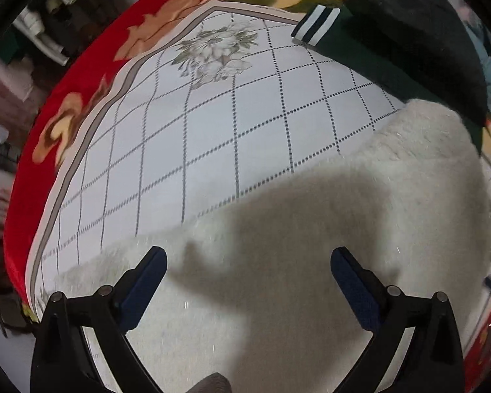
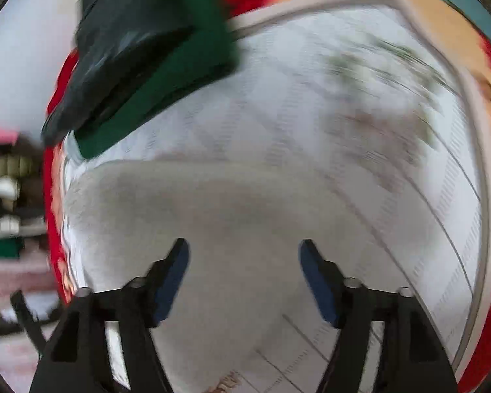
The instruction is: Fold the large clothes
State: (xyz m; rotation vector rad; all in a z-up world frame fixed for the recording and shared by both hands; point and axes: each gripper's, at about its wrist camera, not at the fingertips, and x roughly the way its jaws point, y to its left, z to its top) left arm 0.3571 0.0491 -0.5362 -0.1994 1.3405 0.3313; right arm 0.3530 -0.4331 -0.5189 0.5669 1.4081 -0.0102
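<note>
Left wrist view: one fluffy white garment (image 1: 360,196) on the bed (image 1: 212,124), long axis lower-left to upper-right; two dark folded clothes (image 1: 419,42) behind. Both the left hand-held gripper (image 1: 248,281) and right hand-held gripper (image 2: 244,271) are released, grasping nothing

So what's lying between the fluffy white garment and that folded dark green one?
Only bare checked bedsheet separates the white garment from the green garment, clearest in the left wrist view.

The right wrist view is smeared by motion blur: the quilt's (image 2: 360,131) grid and flower print cannot be made out. In the left view the fluffy white garment (image 1: 311,229) runs off the near edge.
</note>
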